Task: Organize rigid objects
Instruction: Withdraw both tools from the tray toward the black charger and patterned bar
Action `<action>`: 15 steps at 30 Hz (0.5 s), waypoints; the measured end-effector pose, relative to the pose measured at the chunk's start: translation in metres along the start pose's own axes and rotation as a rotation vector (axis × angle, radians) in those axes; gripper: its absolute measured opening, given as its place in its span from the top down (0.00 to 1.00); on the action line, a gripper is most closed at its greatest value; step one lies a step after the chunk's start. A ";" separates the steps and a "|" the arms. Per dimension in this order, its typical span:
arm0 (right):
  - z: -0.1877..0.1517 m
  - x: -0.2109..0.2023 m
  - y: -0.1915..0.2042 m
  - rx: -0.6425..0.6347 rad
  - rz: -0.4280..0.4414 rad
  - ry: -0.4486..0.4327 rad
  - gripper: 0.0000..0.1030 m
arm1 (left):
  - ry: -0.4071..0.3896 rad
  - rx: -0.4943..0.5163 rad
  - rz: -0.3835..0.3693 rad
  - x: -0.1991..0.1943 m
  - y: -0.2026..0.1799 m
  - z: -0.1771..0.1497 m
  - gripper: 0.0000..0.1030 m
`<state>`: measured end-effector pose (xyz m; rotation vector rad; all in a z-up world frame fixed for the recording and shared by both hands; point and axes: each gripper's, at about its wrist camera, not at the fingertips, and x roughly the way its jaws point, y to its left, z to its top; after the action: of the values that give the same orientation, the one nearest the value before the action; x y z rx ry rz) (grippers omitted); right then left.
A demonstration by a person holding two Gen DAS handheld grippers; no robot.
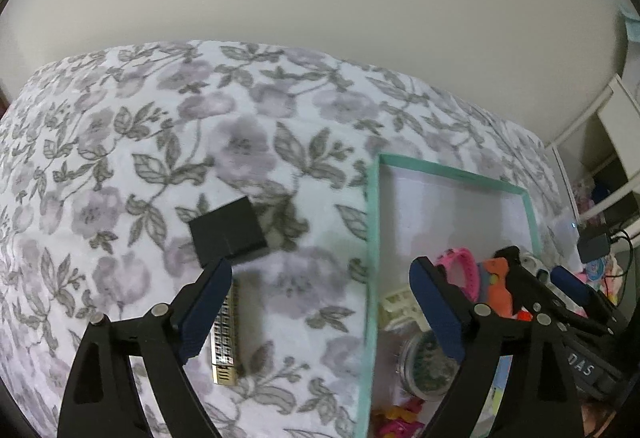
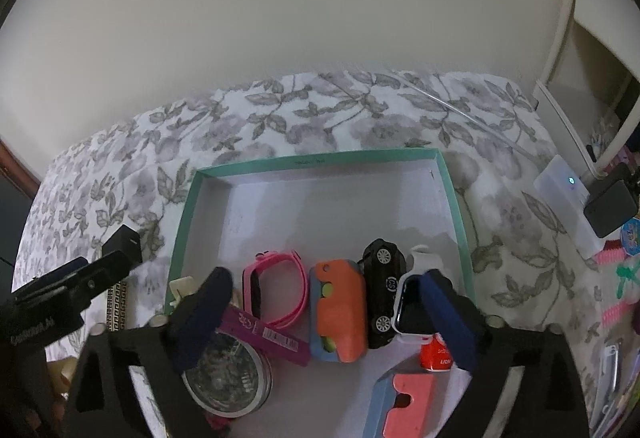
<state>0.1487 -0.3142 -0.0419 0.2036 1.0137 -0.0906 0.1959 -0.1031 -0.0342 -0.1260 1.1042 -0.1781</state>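
On a bed spread with a grey floral sheet [image 1: 280,125], I am looking down through two fisheye wrist cameras. I am holding the left tool [image 1: 320,312] released, jaws standing wide with nothing between the pads, over the sheet just outside a shallow teal-rimmed box [image 2: 320,160]. Beyond its left finger a small black cube [image 1: 227,230] is lying on the sheet, and a gold patterned bar [image 1: 225,342] is lying just beside that finger. I am judging the cube stiff, light and smooth-sided, best taken across two flat opposite faces; the bar looks thin and slippery, so I would pinch its long edges. I am holding the right tool [image 2: 324,322] equally released above the box, gripping nothing. Inside the box are sitting a pink watch [image 2: 280,288], an orange and blue case [image 2: 340,312], a black toy car [image 2: 382,294], a white-cased smartwatch [image 2: 410,308] and a round clear-lidded tin [image 2: 228,378]. The tool fingers are covering part of the tin and the smartwatch, the near box edge is cut off, and the left view is blurring, so small labels are staying unreadable.
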 end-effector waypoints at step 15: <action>0.004 -0.013 0.051 -0.075 0.085 -0.088 0.00 | -0.063 -0.114 0.074 -0.020 0.083 0.015 0.00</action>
<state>0.1542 -0.2657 -0.0223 0.1731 0.9177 0.0158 0.2073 -0.0180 -0.0260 -0.1907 1.0547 -0.0443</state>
